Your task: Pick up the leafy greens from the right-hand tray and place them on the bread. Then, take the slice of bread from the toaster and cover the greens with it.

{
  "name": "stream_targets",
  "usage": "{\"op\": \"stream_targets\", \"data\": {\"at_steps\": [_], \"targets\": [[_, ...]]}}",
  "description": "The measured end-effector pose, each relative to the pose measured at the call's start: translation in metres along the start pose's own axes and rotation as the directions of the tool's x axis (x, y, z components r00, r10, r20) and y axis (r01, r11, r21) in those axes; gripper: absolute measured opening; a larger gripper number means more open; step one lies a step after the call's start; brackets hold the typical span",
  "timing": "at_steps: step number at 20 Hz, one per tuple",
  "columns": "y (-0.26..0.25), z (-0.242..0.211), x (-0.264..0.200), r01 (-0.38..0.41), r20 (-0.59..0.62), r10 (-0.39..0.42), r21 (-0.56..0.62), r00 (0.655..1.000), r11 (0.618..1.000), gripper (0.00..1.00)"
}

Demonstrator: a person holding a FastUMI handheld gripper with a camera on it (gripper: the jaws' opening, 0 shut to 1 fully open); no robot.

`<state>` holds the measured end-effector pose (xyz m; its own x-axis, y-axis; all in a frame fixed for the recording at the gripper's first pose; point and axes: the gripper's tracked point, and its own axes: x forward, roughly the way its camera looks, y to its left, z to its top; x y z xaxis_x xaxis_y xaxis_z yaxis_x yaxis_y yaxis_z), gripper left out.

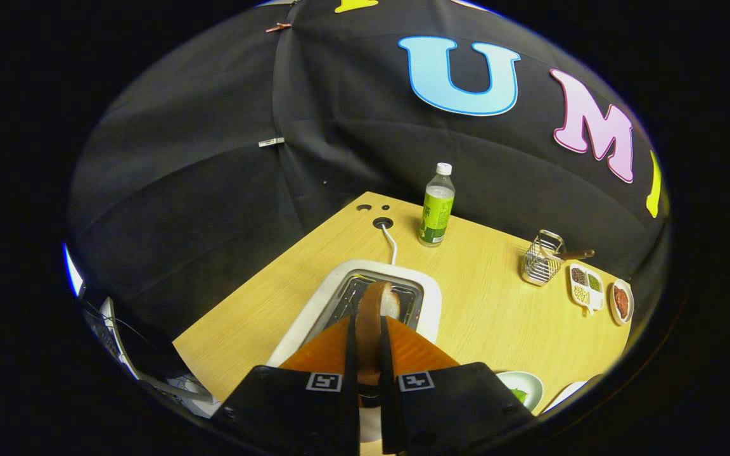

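Observation:
A slice of bread with a brown crust stands on edge in the slot of the white toaster. My gripper is right over the toaster with both fingers pressed on the slice's two faces. The slice's upper end pokes out just beyond the fingertips. A small white plate with a bit of leafy green on it lies on the table to the right of the gripper, partly hidden behind it.
A green-labelled bottle stands beyond the toaster, near a cable hole taking the toaster's white cord. To the right are a wire basket, a divided white dish of beans and a small dish. The wooden table ends at the left.

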<state>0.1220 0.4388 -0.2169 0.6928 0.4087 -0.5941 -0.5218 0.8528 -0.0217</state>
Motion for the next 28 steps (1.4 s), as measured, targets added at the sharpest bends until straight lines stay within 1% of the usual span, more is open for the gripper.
{"op": "stream_targets", "data": {"at_steps": [5, 9, 14, 18, 20, 22, 25, 28], "targets": [[0.001, 0.012, -0.009, -0.038, 0.025, 0.038, 0.02, 0.999, 0.999, 0.12], [-0.003, 0.041, -0.035, -0.066, 0.094, 0.06, 0.06, 0.994, 0.996, 0.11], [-0.027, 0.077, -0.078, -0.08, 0.179, 0.055, 0.133, 0.982, 0.988, 0.11], [-0.062, 0.09, -0.109, -0.073, 0.228, 0.029, 0.189, 0.973, 0.979, 0.11], [-0.083, 0.086, -0.122, -0.052, 0.24, 0.006, 0.187, 0.971, 0.981, 0.11], [-0.101, 0.073, -0.128, -0.036, 0.234, -0.011, 0.198, 0.972, 0.98, 0.11], [-0.118, 0.038, -0.128, -0.05, 0.181, 0.002, 0.263, 0.983, 0.963, 0.11], [-0.136, 0.001, -0.119, -0.038, 0.134, -0.008, 0.334, 0.991, 0.942, 0.11]]}}
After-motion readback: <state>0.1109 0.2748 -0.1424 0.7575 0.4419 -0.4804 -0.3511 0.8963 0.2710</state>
